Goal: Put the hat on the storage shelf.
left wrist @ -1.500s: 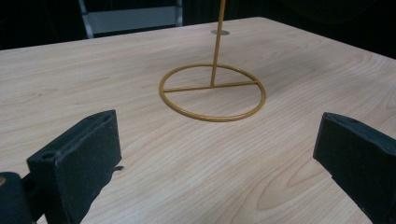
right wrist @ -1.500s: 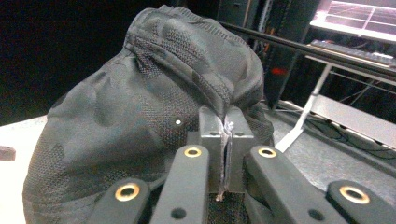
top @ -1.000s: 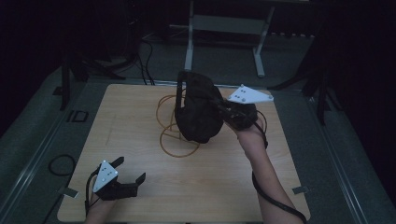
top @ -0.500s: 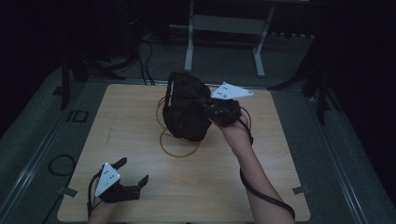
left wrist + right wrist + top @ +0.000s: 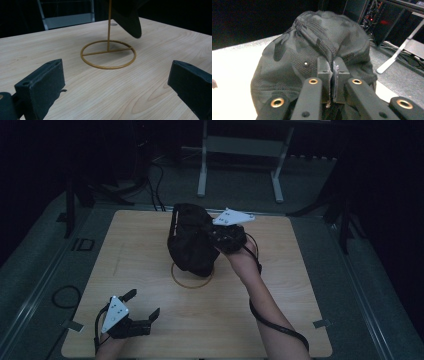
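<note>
Cap (image 5: pixel 192 240) first: a black one, pinched by its fabric between the nearly closed jaws of the right gripper (image 5: pixel 216 241) and held up above the gold wire stand (image 5: pixel 192 279), presumably so it can be lowered onto the upright rod (the crown hangs right over the ring base). The left gripper (image 5: pixel 142 312) waits at the near-left corner, jaws spread wide and holding nothing, apparently kept clear of the work. The table (image 5: pixel 300 285) is pale wood with plain grain. Around it the room is dim, with grey flooring, trailing cables and a metal frame (image 5: pixel 240 150) behind.
</note>
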Demonstrator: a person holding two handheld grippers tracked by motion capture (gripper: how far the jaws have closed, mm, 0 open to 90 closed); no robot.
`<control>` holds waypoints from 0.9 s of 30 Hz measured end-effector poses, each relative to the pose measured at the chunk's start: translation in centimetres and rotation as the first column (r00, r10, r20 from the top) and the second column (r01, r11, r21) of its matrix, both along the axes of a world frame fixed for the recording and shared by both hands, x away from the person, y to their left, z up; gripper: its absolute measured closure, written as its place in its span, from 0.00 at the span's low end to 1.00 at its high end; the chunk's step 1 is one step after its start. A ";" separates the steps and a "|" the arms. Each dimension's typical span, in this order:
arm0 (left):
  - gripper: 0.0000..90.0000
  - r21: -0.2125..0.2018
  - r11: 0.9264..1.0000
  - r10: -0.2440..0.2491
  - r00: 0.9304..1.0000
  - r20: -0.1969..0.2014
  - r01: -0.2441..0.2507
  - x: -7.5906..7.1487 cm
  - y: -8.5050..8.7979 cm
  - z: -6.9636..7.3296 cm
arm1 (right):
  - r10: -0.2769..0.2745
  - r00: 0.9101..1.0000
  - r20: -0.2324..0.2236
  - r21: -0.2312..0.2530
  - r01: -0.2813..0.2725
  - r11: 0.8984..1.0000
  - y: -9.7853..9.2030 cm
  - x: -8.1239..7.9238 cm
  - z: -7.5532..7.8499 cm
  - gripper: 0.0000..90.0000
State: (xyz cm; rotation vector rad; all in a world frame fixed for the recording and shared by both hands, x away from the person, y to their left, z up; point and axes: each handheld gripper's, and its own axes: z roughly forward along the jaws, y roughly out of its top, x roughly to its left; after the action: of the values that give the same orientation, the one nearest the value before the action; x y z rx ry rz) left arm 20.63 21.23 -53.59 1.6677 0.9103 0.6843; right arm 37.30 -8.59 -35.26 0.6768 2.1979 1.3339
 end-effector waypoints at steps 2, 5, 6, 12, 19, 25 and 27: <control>0.01 0.000 1.000 0.000 1.000 -0.001 0.000 0.0 0.0 -0.1 | 0.001 1.000 -0.005 0.011 -0.001 1.000 0.1 0.2 0.0 0.94; 0.01 0.003 1.000 -0.007 1.000 -0.003 0.007 0.0 -0.1 -0.1 | -0.005 1.000 0.005 0.009 0.005 1.000 0.4 0.3 0.0 0.91; 0.01 0.001 1.000 -0.011 1.000 -0.004 0.011 0.0 -0.1 -0.1 | -0.003 1.000 0.004 0.012 0.003 1.000 0.5 0.3 0.0 0.88; 0.01 -0.004 1.000 -0.020 1.000 -0.011 0.020 0.0 -0.2 -0.2 | 0.034 0.999 -0.009 0.018 -0.034 0.999 1.1 0.3 -0.1 0.70; 0.01 -0.007 1.000 -0.024 1.000 -0.010 0.024 -0.1 -0.2 -0.2 | 0.030 1.000 -0.003 0.021 -0.030 0.999 1.4 0.2 0.2 0.58; 0.01 -0.015 1.000 -0.024 1.000 -0.017 0.024 0.0 -0.2 -0.3 | 0.023 0.999 -0.022 0.034 -0.022 0.999 0.9 0.3 0.3 0.56; 0.01 -0.017 1.000 -0.023 1.000 -0.017 0.023 0.0 -0.2 -0.3 | 0.024 0.999 -0.024 0.033 -0.024 0.999 0.8 0.3 0.4 0.55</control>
State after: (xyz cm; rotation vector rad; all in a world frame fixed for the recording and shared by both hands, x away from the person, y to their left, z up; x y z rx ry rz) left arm 20.66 21.01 -53.85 1.6691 0.9052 0.6460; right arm 37.57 -7.81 -34.90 0.6846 2.2143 1.3836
